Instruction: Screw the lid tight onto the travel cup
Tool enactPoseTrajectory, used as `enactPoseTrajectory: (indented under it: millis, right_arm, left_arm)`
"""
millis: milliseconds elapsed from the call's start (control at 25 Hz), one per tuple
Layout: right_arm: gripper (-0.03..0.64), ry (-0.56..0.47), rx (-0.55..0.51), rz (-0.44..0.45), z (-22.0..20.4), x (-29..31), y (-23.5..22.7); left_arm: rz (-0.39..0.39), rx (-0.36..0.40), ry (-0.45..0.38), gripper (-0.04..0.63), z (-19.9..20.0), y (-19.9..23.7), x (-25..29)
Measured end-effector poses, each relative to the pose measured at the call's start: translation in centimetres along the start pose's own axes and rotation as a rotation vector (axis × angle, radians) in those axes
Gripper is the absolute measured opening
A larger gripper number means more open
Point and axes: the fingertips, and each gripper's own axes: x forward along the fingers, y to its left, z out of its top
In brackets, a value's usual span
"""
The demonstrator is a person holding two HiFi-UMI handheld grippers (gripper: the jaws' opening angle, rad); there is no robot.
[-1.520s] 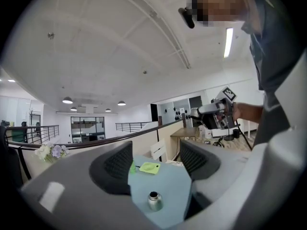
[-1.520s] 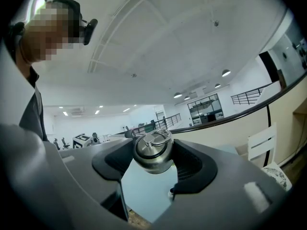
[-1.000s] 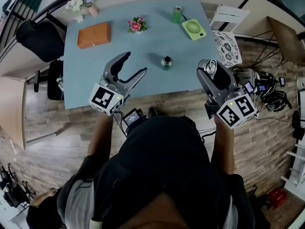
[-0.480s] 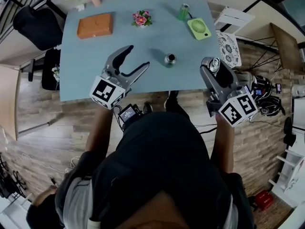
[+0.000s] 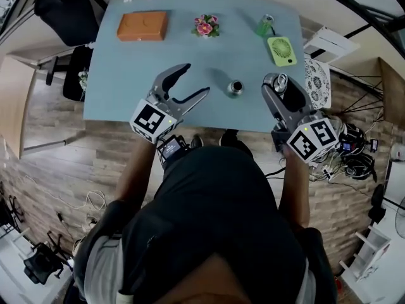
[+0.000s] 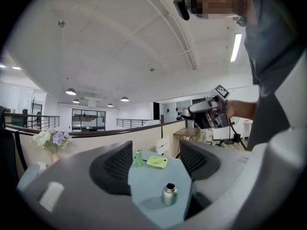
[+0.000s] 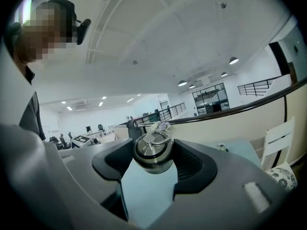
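A light blue bench carries the travel cup, a small steel bottle. It stands upright with its mouth open and uncovered, toward the front edge and right of the middle.

The left gripper is held to the left of the cup and apart from it. Its jaws are spread wide and grip nothing. In the left gripper view the cup shows through the gap between them, farther off on the bench.

The right gripper is near the front right corner of the bench, to the right of the cup and not touching it. Its jaws are closed on the lid, a round metal cap with a ring handle on top, pinched by its sides between the ribbed pads.

Along the far side of the bench lie an orange box, a small bunch of flowers, a green can and a flat green fan. All of them are well apart from the cup.
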Motion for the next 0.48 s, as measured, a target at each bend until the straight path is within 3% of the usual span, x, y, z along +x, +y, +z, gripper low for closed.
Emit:
enactPoseTrajectory:
  millis: [480]
  right_arm:
    - [0.261, 0.103, 0.045, 0.068, -3.9, 3.6, -3.8]
  left_arm:
    - [-0.068, -0.082, 0.08, 0.362, -7.1, -1.5, 5.5]
